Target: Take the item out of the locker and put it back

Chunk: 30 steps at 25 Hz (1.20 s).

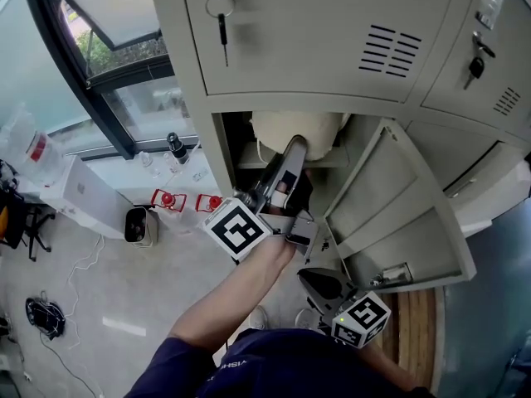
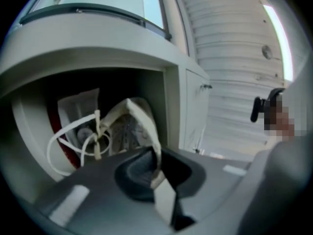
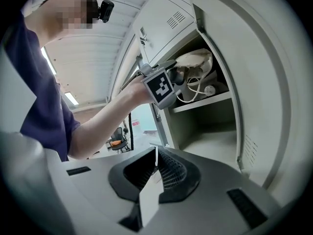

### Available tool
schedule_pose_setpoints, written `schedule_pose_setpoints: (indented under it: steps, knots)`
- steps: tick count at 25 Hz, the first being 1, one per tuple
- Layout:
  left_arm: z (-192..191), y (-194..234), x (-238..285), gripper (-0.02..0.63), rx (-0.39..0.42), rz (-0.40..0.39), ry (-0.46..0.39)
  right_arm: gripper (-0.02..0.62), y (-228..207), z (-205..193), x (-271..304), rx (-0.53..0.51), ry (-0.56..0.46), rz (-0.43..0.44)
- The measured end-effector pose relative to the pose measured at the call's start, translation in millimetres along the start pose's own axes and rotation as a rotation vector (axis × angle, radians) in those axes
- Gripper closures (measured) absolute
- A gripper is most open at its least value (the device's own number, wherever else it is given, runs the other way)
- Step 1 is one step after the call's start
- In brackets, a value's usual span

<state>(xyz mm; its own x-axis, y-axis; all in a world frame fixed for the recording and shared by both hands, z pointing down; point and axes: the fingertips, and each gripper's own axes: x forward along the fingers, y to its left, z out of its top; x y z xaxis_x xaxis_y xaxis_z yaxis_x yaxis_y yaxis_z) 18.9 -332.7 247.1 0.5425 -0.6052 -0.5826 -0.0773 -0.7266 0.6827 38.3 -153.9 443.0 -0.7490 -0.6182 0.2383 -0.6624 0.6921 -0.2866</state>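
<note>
The left claw (image 2: 157, 173) pinches the edge of the cream bag (image 2: 129, 126), likely to drag it across the locker shelf (image 3: 200, 103); the right claw (image 3: 155, 166) hangs closed and empty, nearer

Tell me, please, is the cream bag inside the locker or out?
Inside: the cream bag lies within the locker, above its shelf, its edge pinched by the left gripper.

Door (image 1: 398, 222) swung right, approach open from the front. Bag (image 1: 294, 127) and left gripper (image 2: 157, 169) fill the space above the shelf (image 3: 205, 101); bay (image 3: 210, 138) beneath stands free.
</note>
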Motion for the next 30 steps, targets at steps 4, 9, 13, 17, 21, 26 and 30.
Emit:
schedule_pose_setpoints:
  steps: [4,9,13,17,21,26,30]
  knots:
    - [5.0,10.5,13.5,0.589,-0.006,0.016,-0.026,0.588,-9.2,-0.3,-1.0,0.003,0.002,-0.016]
    - [8.8,29.5,23.0,0.589,-0.014,0.053,-0.042,0.588,-12.2,-0.2,-0.4,0.013,0.002,-0.027]
    - [9.3,43.2,28.1,0.589,-0.009,0.095,-0.052,0.588,-14.1,-0.8,0.5,0.018,0.004,-0.03]
    - [10.2,50.3,34.5,0.589,-0.01,0.119,-0.062,0.588,-17.5,0.1,0.3,0.019,-0.002,-0.035]
    - [12.8,55.8,42.5,0.584,-0.01,0.128,-0.061,0.588,-18.2,1.2,1.4,0.02,-0.007,-0.035]
    - [16.8,58.7,53.5,0.563,-0.025,0.123,-0.062,0.588,-18.1,1.4,1.9,0.023,-0.008,-0.032]
    - [17.8,55.3,56.6,0.535,0.026,0.12,-0.036,0.588,-19.0,2.2,2.8,0.023,-0.006,-0.031]
